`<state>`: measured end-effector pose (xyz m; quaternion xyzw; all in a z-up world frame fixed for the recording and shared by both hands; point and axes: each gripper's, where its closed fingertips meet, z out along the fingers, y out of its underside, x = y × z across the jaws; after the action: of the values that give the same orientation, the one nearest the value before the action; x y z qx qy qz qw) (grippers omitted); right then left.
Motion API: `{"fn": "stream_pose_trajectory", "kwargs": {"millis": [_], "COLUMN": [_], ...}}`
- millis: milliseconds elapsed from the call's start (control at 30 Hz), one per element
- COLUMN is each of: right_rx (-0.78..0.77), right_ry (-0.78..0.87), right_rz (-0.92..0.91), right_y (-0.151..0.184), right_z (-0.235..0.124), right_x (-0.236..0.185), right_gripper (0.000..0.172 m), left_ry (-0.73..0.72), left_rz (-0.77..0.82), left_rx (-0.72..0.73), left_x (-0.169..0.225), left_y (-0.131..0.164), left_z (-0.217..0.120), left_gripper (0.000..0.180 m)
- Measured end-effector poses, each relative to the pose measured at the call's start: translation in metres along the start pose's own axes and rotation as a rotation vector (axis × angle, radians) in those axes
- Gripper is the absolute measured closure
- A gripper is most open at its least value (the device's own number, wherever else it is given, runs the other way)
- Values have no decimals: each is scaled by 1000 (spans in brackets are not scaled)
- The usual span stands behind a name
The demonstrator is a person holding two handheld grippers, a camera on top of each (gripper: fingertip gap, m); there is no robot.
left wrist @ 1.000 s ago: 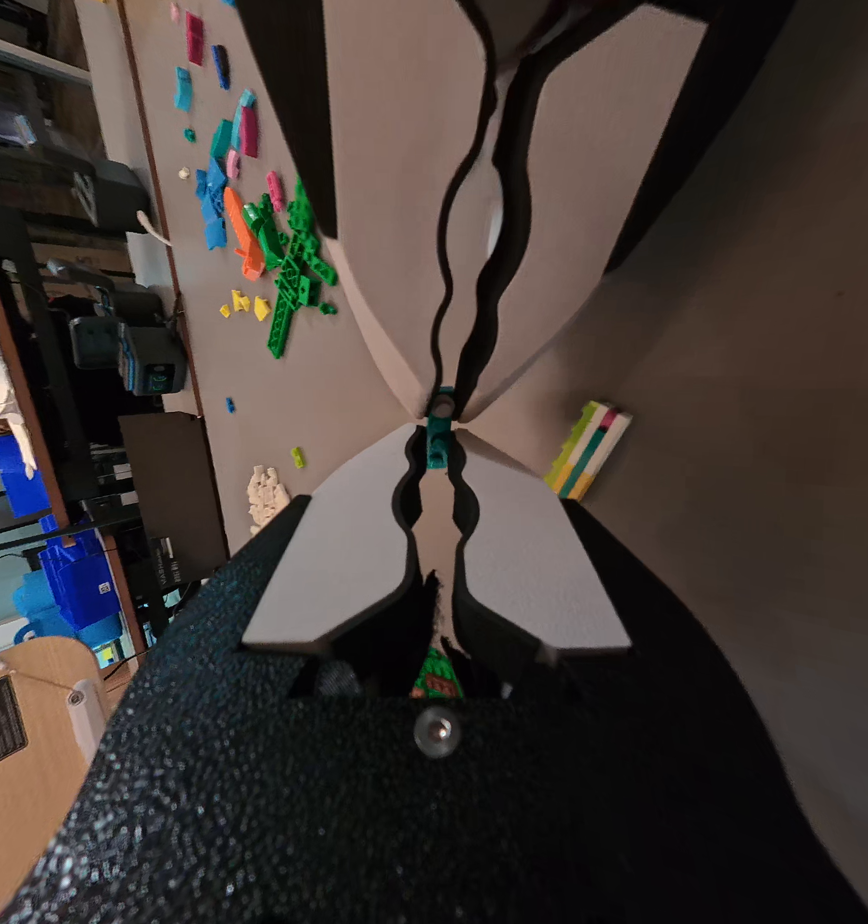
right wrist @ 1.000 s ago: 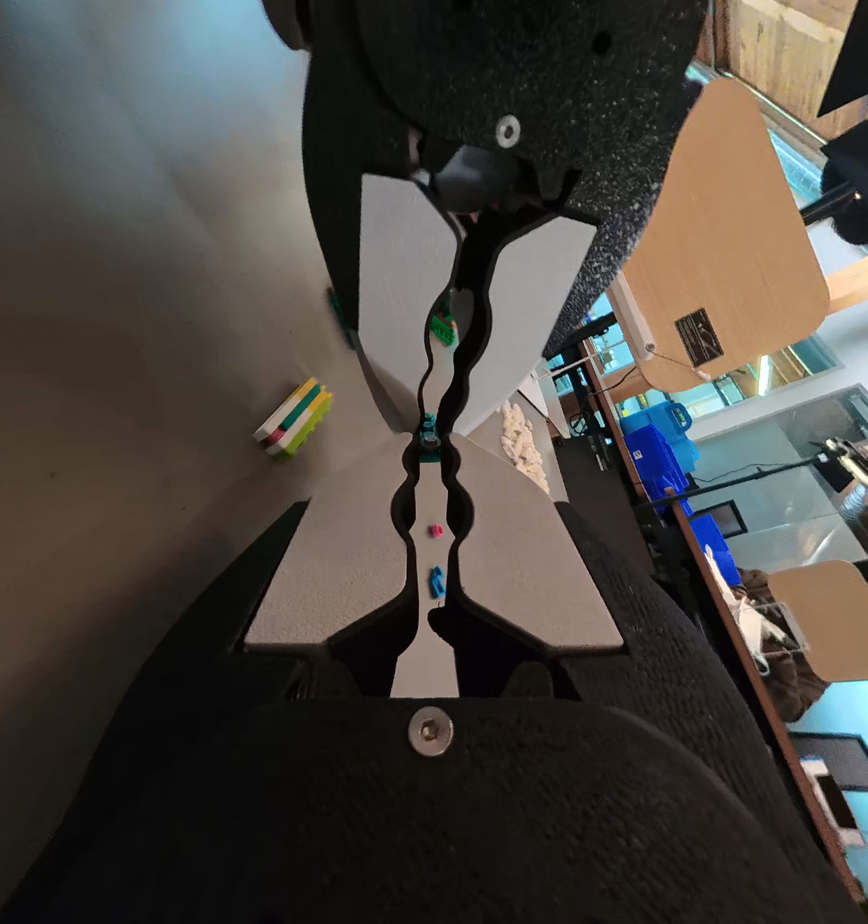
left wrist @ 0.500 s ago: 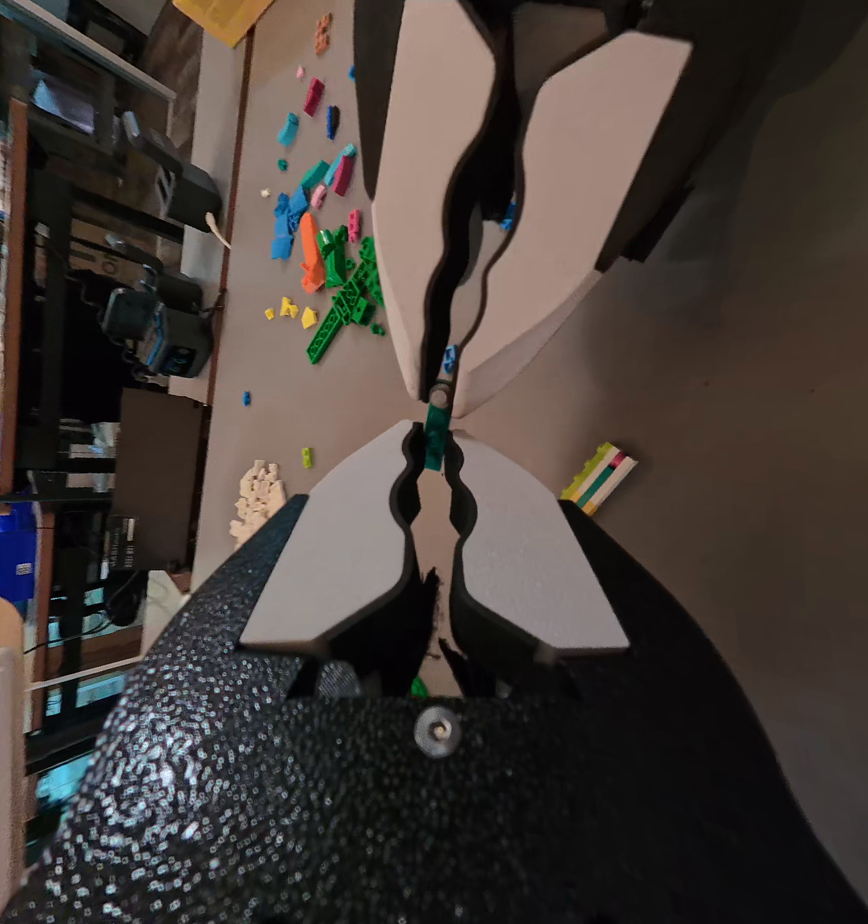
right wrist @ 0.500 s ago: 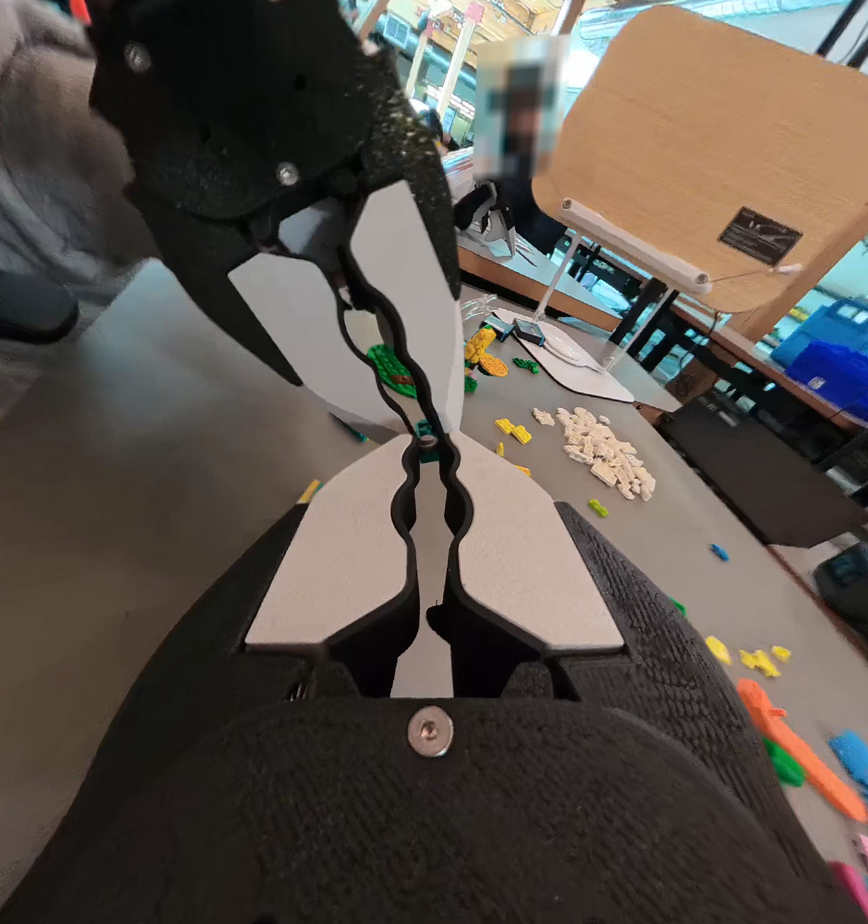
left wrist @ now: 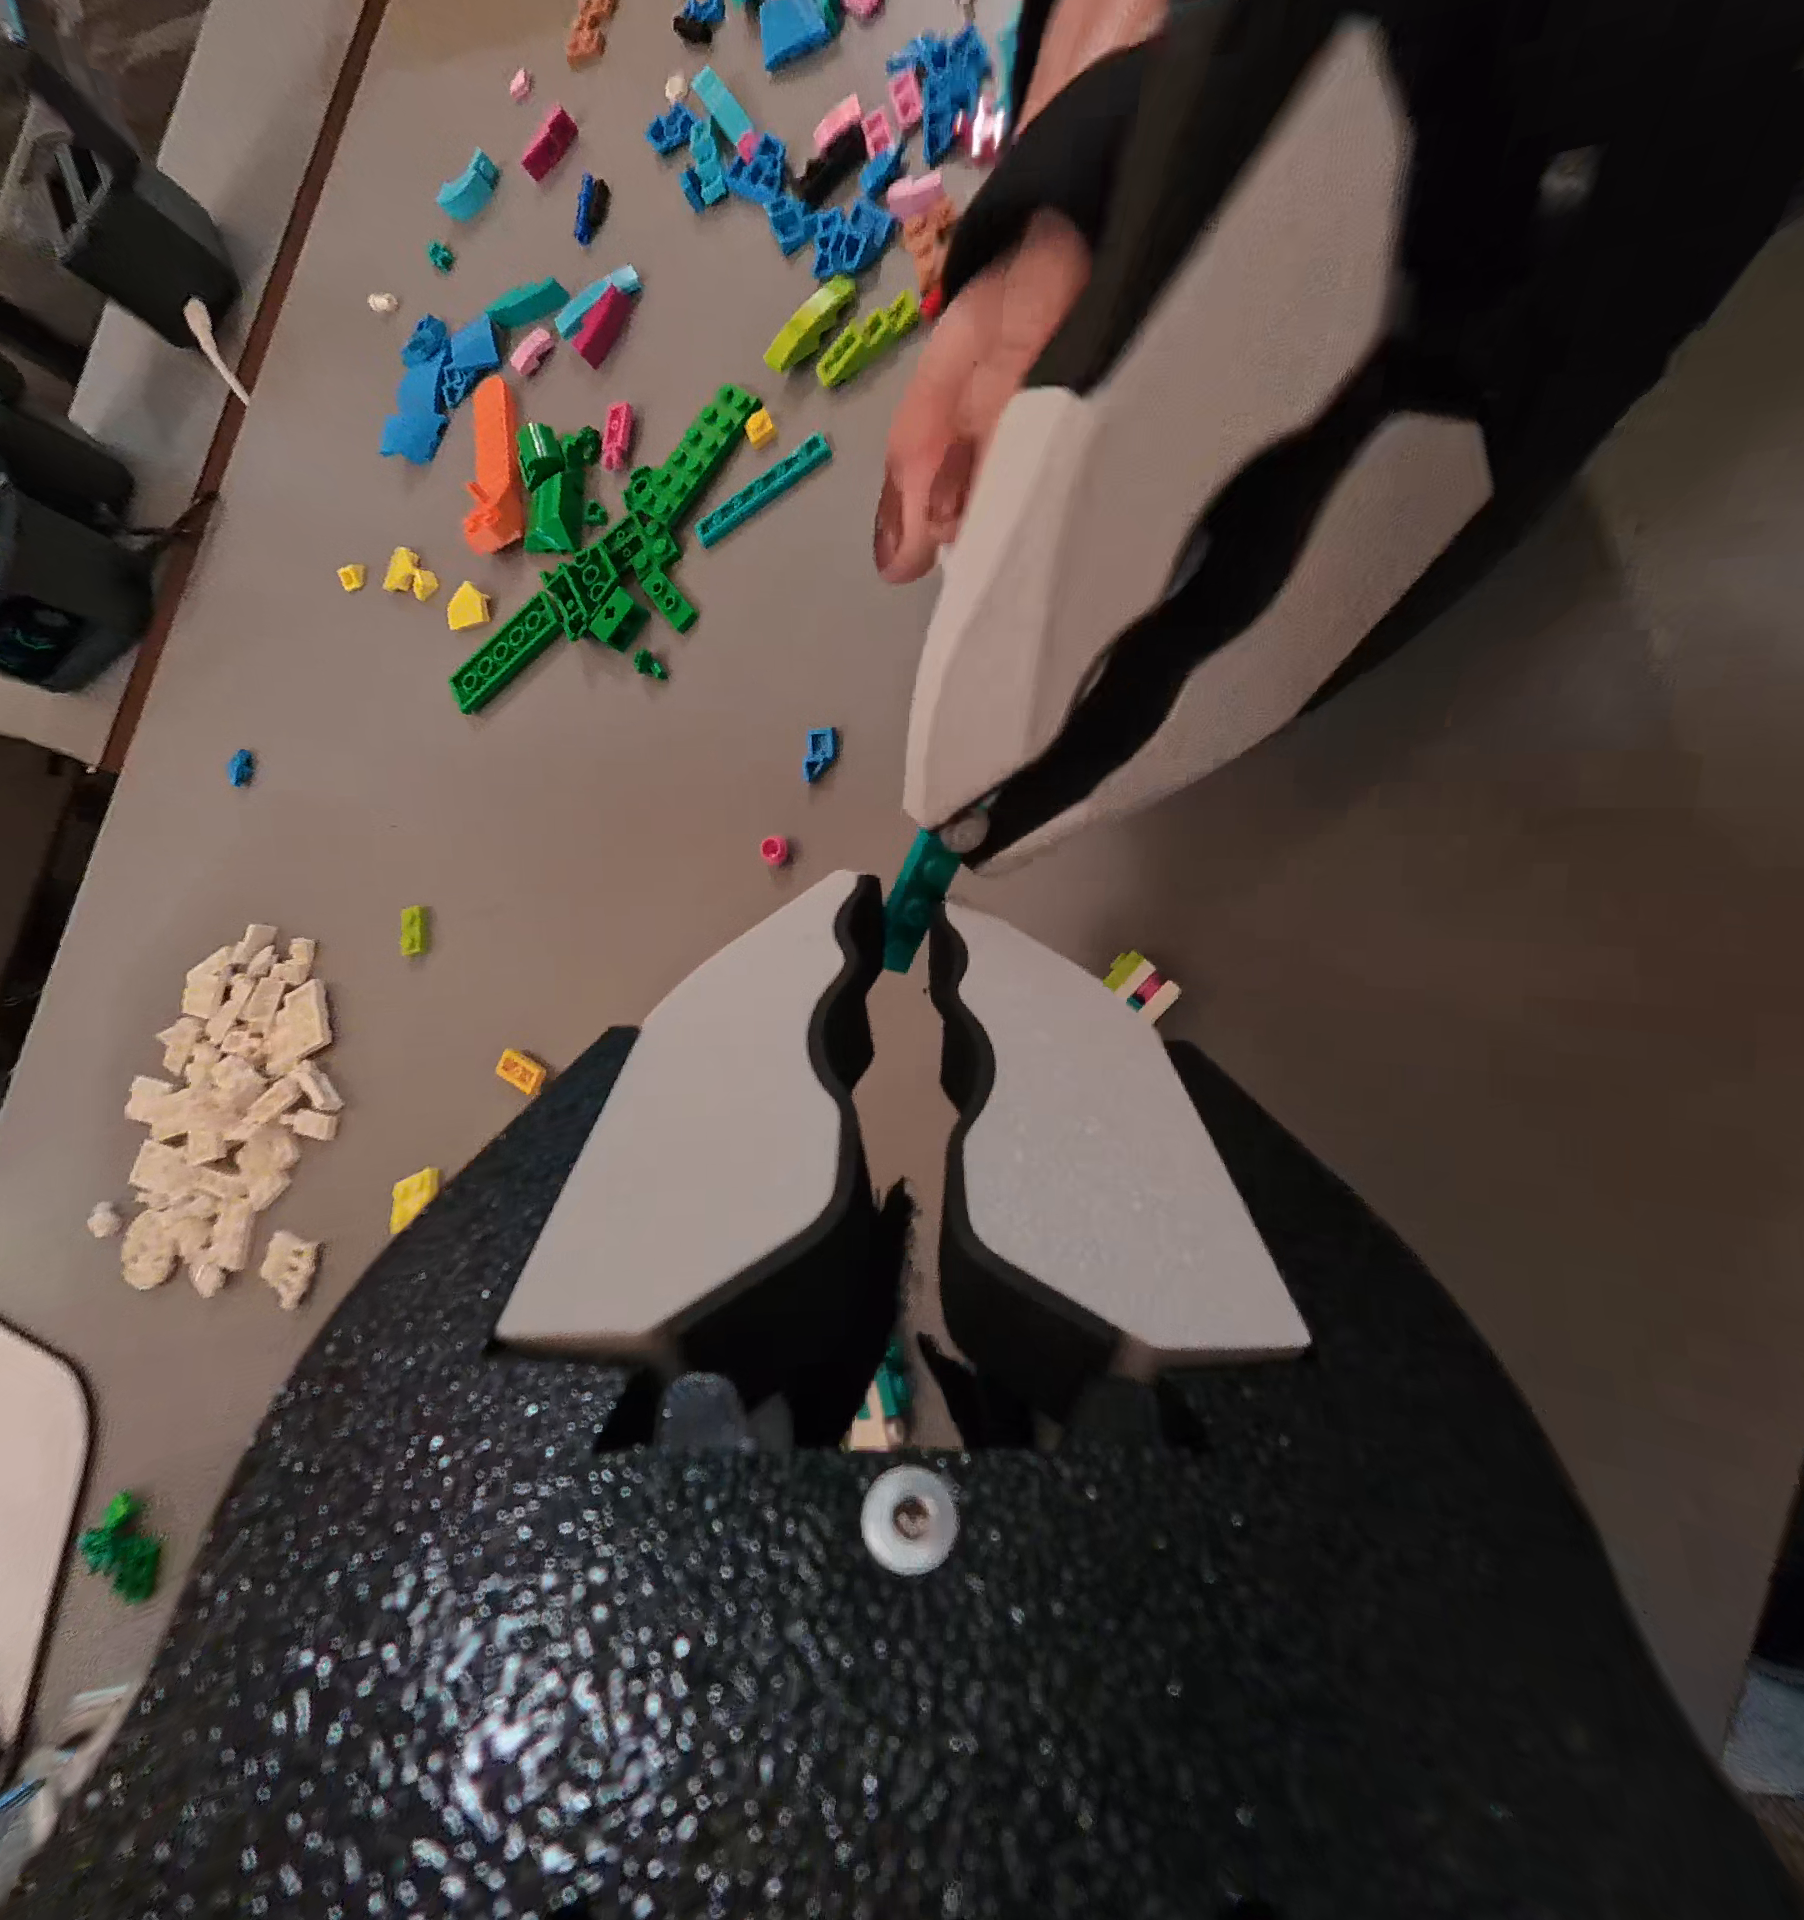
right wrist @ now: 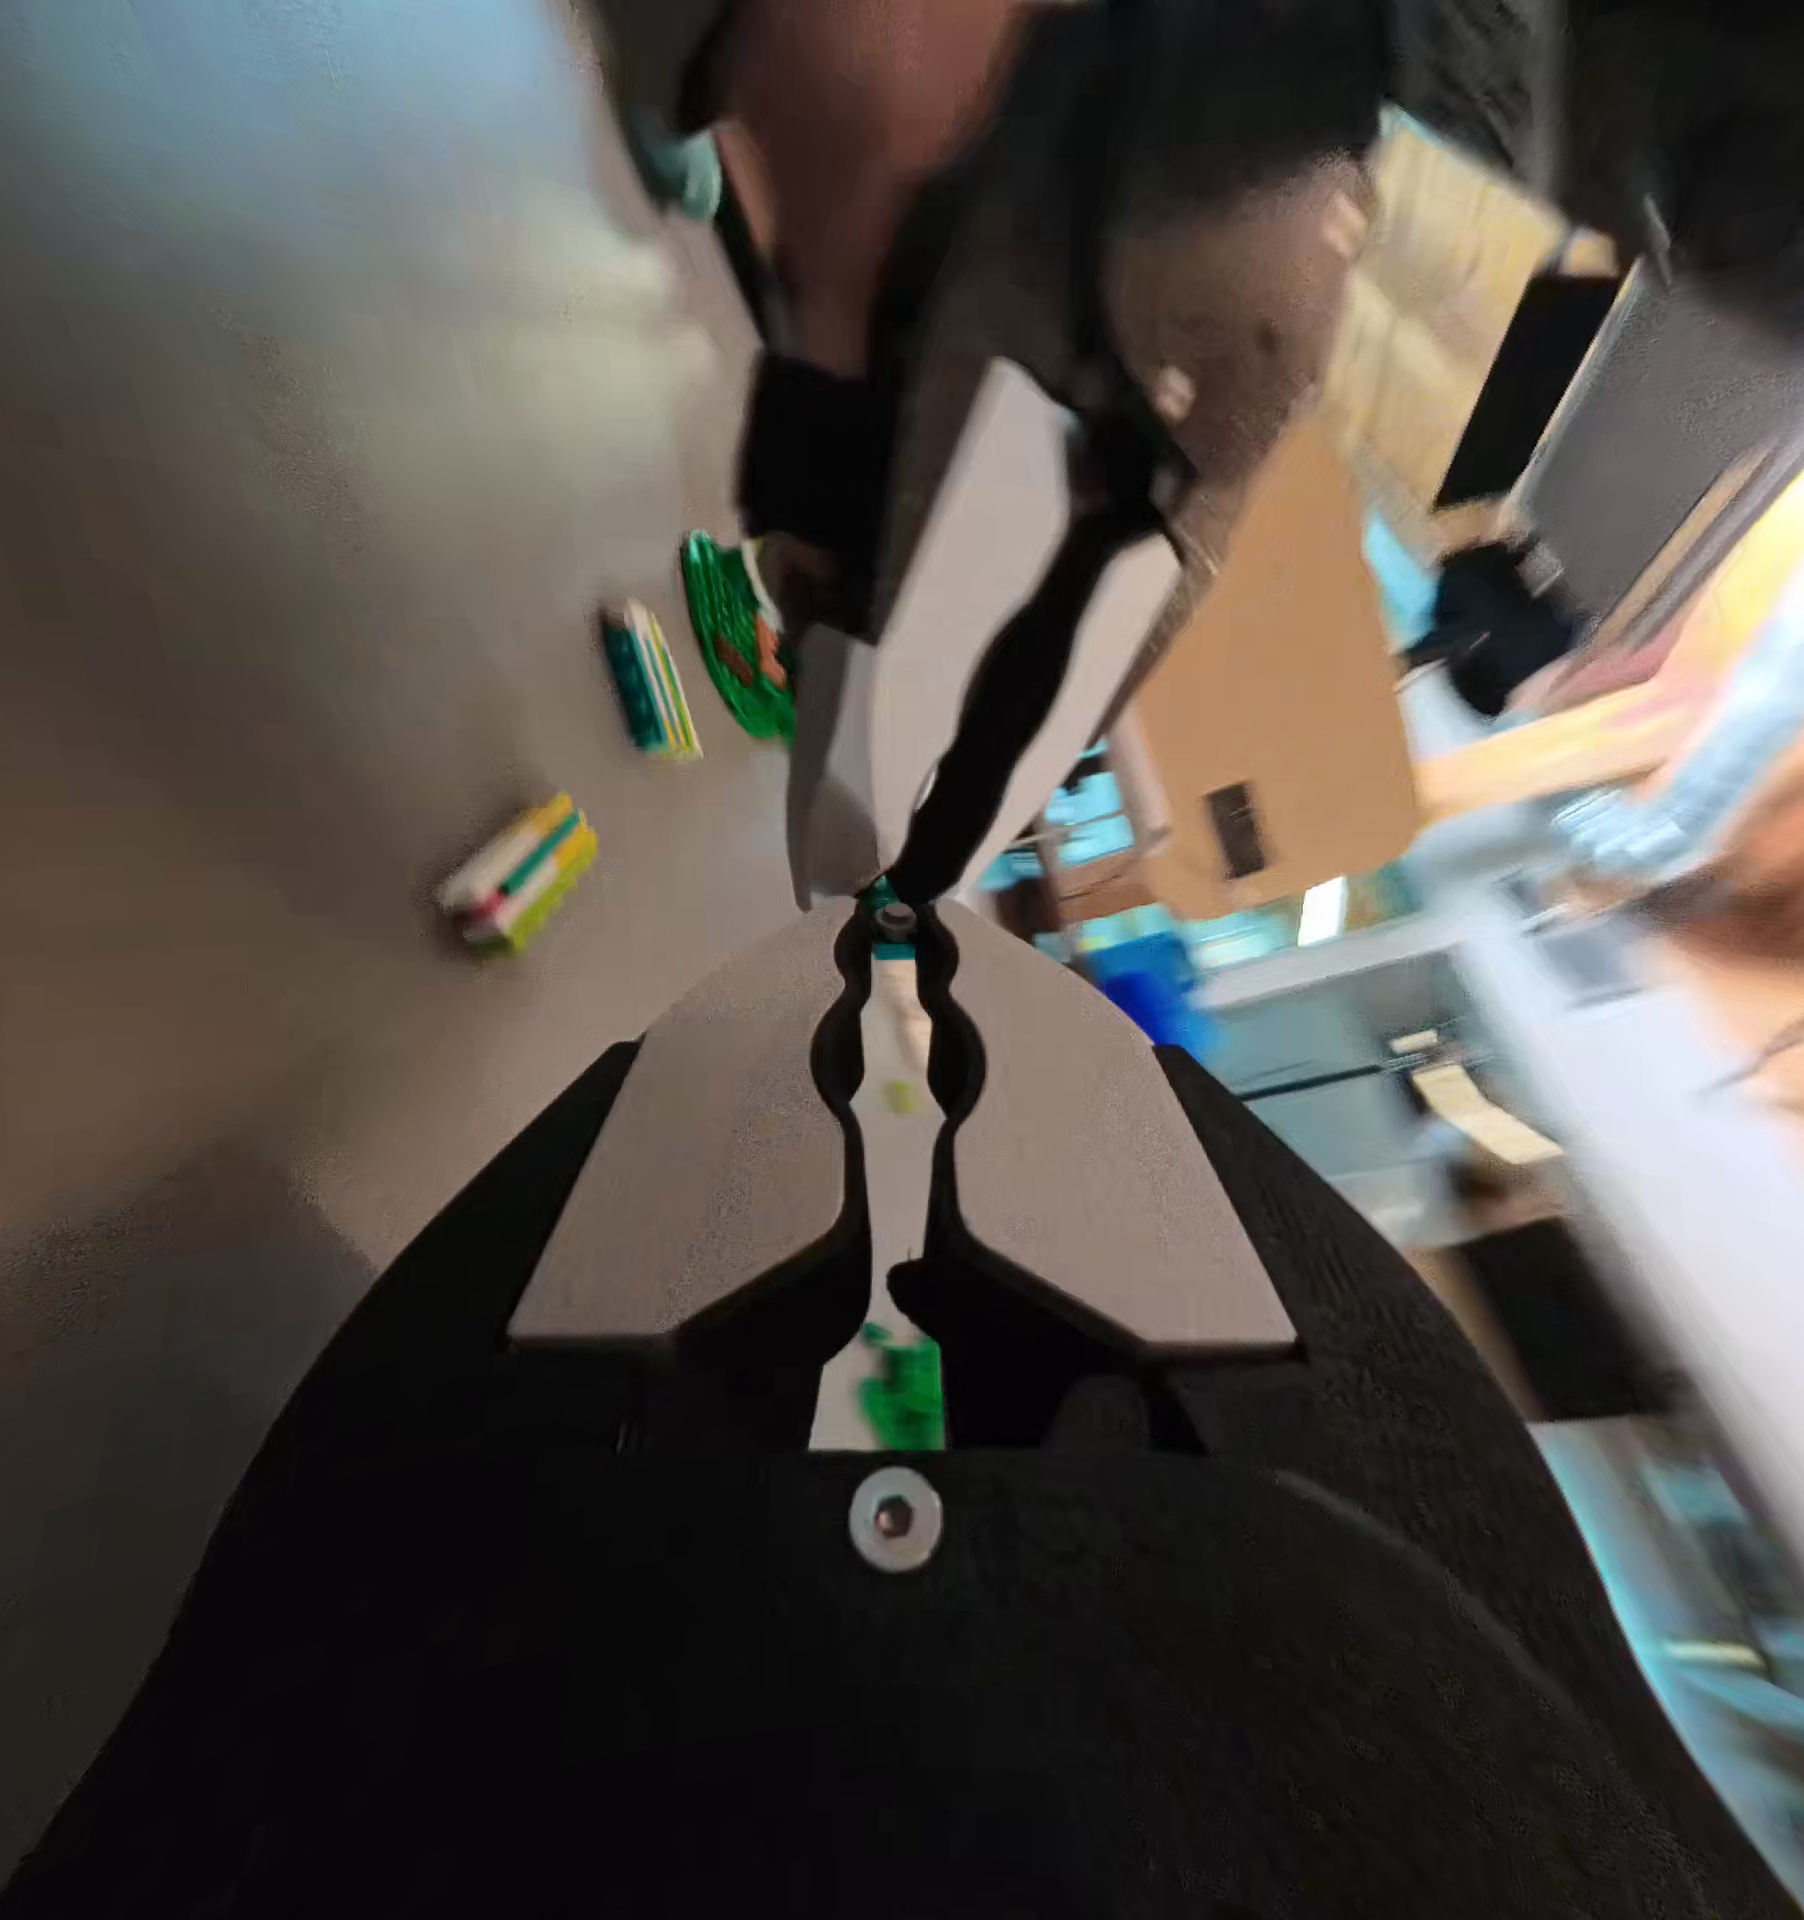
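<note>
The right hand-held gripper (right wrist: 896,923) pinches a small grey stud (right wrist: 894,918) on a teal plate (right wrist: 883,891), which the left hand-held gripper (right wrist: 882,883) also grips; a striped brick stack (right wrist: 522,873) lies on the tabletop (right wrist: 254,623).

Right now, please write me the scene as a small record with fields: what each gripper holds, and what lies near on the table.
Left gripper: closed on the lower end of a teal plate
Right gripper: closed on a small grey round piece at the teal plate's other end
Grippers: tip to tip above the grey table
Near the tips: striped brick stack, pink stud, blue piece
Farther left: cream pieces pile, green bricks cluster
Right wrist view: blurred
</note>
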<state>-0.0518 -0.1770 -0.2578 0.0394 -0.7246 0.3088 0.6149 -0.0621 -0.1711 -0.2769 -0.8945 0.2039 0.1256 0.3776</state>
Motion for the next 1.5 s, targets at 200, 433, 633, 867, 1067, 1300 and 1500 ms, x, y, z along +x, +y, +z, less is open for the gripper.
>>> {"fn": "stream_pose_trajectory", "kwargs": {"millis": [200,433,633,867,1067,1300,1500], "right_rx": [188,362,419,405,212,-75,-164], "right_ry": [-160,-248,-242,-206,-92,122,189], "right_rz": [670,863,795,611,309,-323,-367], "right_y": [-14,-32,-39,-43,-24,-6,5], "right_z": [-7,-18,-24,-26,-12,0,3], "right_x": [17,23,24,18,7,7,16], "right_gripper": [166,166,166,166,166,166,166], "left_ry": [79,309,500,735,497,165,12], "left_rz": [-205,-403,-795,-1045,-1001,-850,-770], "left_rx": [282,572,687,674,594,480,504], "left_x": [3,30,24,30,19,6,-7], "left_y": [-23,-47,-48,-47,-30,-23,-26], "left_z": [-18,-34,-46,-49,-32,-23,-18], "left_gripper": [155,149,161,175,176,177,176]}}
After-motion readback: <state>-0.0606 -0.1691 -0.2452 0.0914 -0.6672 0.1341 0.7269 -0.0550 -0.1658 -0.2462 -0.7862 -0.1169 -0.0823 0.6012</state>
